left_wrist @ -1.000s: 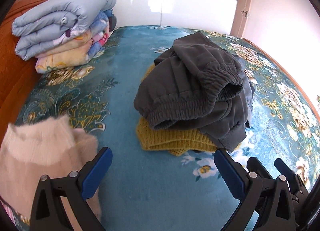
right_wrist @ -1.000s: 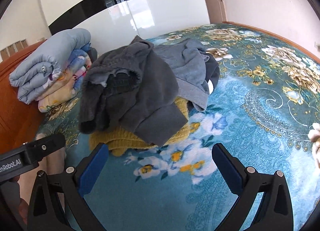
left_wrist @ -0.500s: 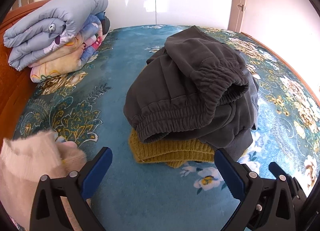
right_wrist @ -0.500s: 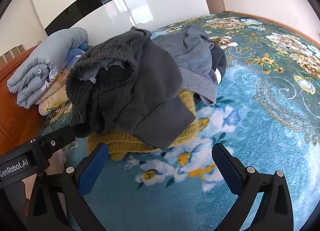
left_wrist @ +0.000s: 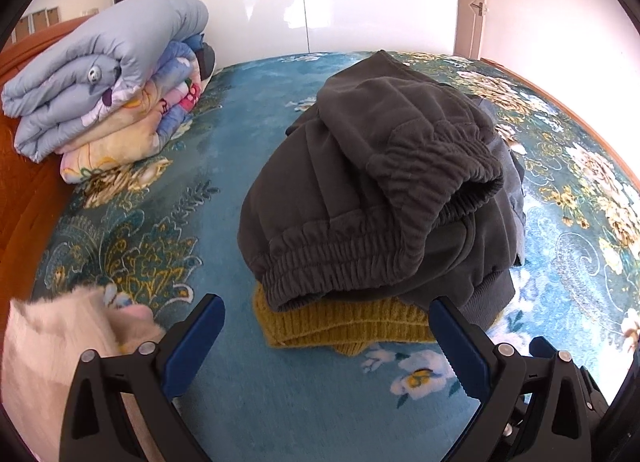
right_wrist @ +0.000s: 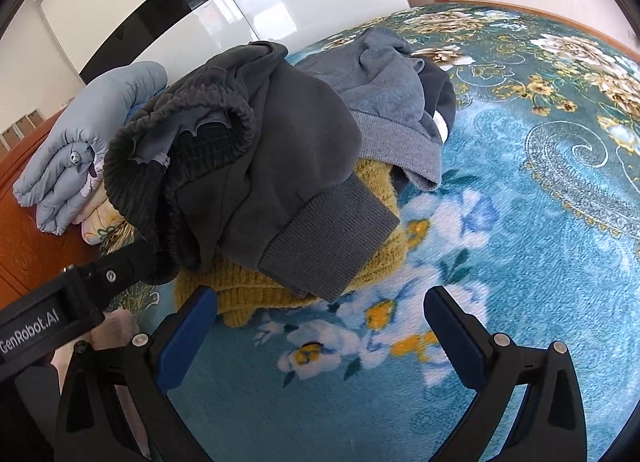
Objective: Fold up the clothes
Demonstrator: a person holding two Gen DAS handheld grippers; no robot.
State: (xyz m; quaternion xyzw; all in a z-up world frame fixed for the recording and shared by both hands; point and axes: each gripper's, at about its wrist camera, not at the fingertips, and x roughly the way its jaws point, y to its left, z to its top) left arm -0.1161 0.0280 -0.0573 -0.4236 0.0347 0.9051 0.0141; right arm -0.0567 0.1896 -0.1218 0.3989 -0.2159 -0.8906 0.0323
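Clothes lie heaped mid-bed on the plush teal floral bedspread (left_wrist: 224, 182), and we judge we are at the picking stage: the left claw (left_wrist: 326, 346) and right claw (right_wrist: 320, 328) both gape wide and empty just short of the pile. Next we must pinch the dark fleecy sweatpants (left_wrist: 360, 190) by their gathered elastic waistband, off the ribbed mustard knit (left_wrist: 344, 326) and the grey sweatshirt (right_wrist: 384, 102).

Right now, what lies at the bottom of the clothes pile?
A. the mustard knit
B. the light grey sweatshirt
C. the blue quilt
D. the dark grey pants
A: the mustard knit lies flat on the bedspread, its edge showing under the dark grey pants that are heaped on it.
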